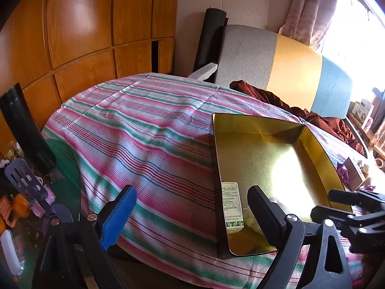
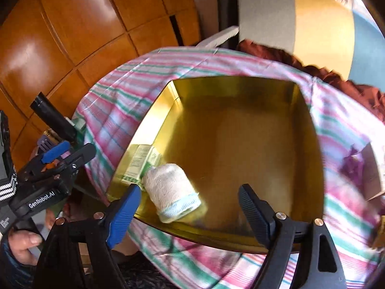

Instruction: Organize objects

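Gold tin tray (image 2: 240,149) sits open on the striped cloth (image 1: 144,125) that covers the table, close to the near edge, and it is plainly where the loose things are being gathered. Going left to right: past the left edge of the table lies a clutter of small items, too dim to name. The left gripper (image 1: 192,214) hangs over the near edge of the cloth with its jaws spread wide and nothing between them; one finger is over bare cloth, the other over the tray's near-left corner. Just inside that corner a small green-and-white box (image 2: 140,165) lies flat against the tray's left wall, tucked in so the middle stays free. Touching it on the right is a spool of pale twine (image 2: 172,191), lying tilted on its side near the tray's front wall. The right gripper (image 2: 190,208) is above the tray's front edge with its jaws wide apart; the spool lies between them towards the left finger, but the pads do not press on it, so I judge it to be let go. The rest of the tray floor is bare. Near the right edge of the table a cardboard box (image 1: 353,175) with something purple beside it is probably next.
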A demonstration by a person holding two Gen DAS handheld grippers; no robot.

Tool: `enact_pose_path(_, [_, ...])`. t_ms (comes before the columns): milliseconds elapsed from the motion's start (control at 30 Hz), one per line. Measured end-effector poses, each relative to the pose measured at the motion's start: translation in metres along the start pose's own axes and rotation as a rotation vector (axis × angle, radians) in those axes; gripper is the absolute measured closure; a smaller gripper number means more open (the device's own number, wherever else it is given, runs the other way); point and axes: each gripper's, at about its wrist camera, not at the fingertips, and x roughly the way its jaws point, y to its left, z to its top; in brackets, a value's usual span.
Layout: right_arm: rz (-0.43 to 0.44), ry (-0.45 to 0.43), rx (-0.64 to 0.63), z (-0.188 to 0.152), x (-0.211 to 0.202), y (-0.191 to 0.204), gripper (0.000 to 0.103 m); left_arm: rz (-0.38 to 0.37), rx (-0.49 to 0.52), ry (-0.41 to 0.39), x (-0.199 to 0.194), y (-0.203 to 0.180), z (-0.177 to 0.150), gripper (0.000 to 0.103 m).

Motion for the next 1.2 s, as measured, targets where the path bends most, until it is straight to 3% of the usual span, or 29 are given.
enact_pose_path(300, [-0.084, -0.067, 0.045, -0.005, -0.032, -0.034, 0.017, -0.002, 0.048, -0.025, -0.010, -0.013, 0.002, 0.009])
enact_pose_path(567, [-0.187, -0.099, 0.136, -0.017, -0.058, -0.086, 0.017, -0.040, 0.102, -0.030, -0.017, -0.036, 0.003, 0.006])
enact_pose_path(800, [-0.327, -0.146, 0.247, -0.032, -0.096, -0.152, 0.017, -0.079, 0.146, -0.014, -0.015, -0.058, 0.002, 0.006])
enact_pose_path(1200, [-0.568, -0.255, 0.561, -0.079, -0.177, -0.283, 0.013, -0.178, 0.216, 0.020, -0.008, -0.100, -0.002, 0.005])
